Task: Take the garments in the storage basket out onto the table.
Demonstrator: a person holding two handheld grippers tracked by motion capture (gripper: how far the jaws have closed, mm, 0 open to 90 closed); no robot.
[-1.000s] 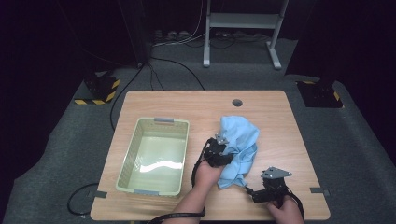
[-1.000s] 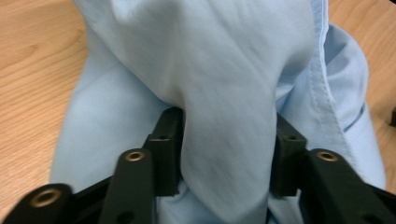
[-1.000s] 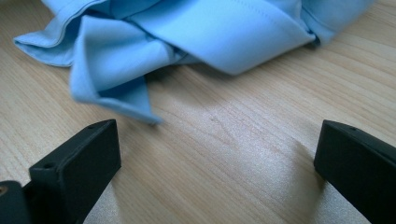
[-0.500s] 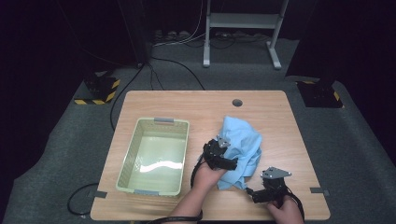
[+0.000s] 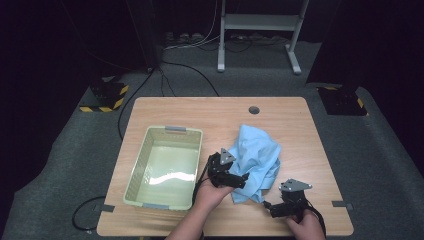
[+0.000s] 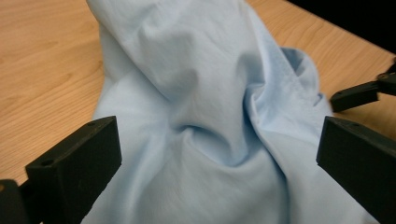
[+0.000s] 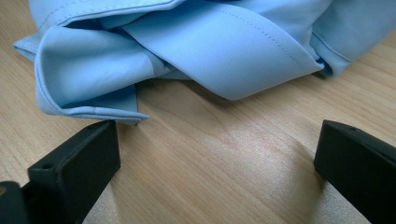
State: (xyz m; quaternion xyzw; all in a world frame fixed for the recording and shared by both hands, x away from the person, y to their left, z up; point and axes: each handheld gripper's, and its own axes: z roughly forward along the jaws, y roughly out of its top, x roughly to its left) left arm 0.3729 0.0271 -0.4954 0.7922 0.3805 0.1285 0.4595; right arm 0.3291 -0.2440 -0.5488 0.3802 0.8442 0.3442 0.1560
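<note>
With both your grippers open, the blue cloth (image 5: 257, 160) lies bunched on the table (image 5: 300, 125), right of the basket (image 5: 165, 167).
Left gripper (image 5: 239, 181) jaws just opened, cloth loose between them; right gripper (image 5: 267, 205) gapes over bare wood beside its edge.

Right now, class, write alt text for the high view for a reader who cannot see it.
A crumpled blue cloth lies on a wooden table, with an empty green basket to its left. A person's left gripper, jaws open, is at the cloth's near-left edge; the right gripper rests just before it.
</note>
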